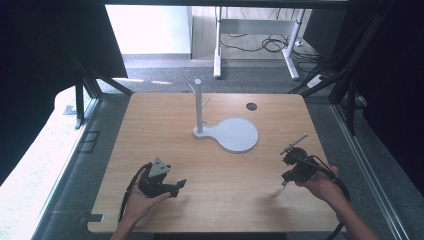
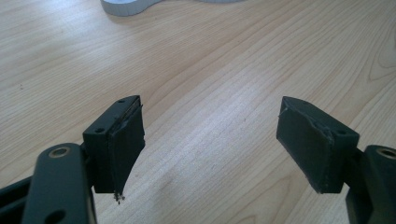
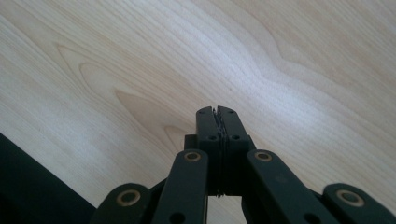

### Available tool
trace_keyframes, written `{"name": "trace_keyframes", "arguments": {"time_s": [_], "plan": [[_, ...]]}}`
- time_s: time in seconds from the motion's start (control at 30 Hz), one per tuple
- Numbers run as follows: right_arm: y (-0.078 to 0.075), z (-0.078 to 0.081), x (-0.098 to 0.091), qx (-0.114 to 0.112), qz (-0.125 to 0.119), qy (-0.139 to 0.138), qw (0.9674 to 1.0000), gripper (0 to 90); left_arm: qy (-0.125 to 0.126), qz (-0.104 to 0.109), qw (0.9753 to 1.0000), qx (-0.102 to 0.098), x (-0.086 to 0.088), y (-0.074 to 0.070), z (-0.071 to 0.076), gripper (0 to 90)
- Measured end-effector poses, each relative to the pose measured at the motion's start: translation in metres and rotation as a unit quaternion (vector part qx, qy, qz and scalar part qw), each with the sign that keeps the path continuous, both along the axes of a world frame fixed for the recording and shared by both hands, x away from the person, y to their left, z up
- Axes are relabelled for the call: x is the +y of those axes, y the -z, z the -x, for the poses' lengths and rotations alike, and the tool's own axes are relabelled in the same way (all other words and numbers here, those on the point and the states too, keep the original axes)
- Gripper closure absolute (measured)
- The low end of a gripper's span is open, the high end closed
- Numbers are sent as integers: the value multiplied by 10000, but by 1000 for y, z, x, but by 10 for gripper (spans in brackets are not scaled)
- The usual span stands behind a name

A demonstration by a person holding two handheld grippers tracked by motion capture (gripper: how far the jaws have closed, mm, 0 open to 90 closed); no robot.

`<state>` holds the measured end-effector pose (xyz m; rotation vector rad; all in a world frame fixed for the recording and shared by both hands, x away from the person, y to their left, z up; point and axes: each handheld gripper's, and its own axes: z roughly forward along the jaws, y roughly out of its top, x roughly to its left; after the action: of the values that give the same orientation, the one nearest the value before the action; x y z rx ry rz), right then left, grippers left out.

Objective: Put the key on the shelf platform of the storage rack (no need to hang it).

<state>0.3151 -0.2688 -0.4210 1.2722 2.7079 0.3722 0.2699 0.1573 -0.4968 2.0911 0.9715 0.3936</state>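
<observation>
A person's left hand holds my left gripper (image 1: 176,187) low over the near left part of the wooden table (image 1: 220,200). Its jaws stand wide open with nothing between them, and in the left gripper view (image 2: 210,123) bare wood lies below them. The right hand holds my right gripper (image 1: 286,180) over the near right part of the table. Its jaws are pressed together on nothing (image 3: 217,112), tips pointing down at the wood.
A white stand with an upright pegged post (image 1: 198,107) and a round flat base (image 1: 236,135) sits at the table's middle, and its base rim (image 2: 128,7) lies ahead of the left gripper. A small round hole (image 1: 251,106) marks the far right of the tabletop.
</observation>
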Motion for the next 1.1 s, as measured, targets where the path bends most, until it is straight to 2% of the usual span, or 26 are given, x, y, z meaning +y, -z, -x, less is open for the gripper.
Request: {"name": "trace_keyframes", "arguments": {"time_s": [0.2,0.53,1.1], "plan": [[-3,-10,7,-2,32,-74,10000,898,-8,11,10000,-12,2,-1,0,236],[-3,-30,21,11,-57,-201,9998,898,-24,31,10000,9,3,-1,-1,236],[-7,-55,27,-31,-184,-125,9997,898,-52,103,9999,17,7,-2,-1,237]]}}
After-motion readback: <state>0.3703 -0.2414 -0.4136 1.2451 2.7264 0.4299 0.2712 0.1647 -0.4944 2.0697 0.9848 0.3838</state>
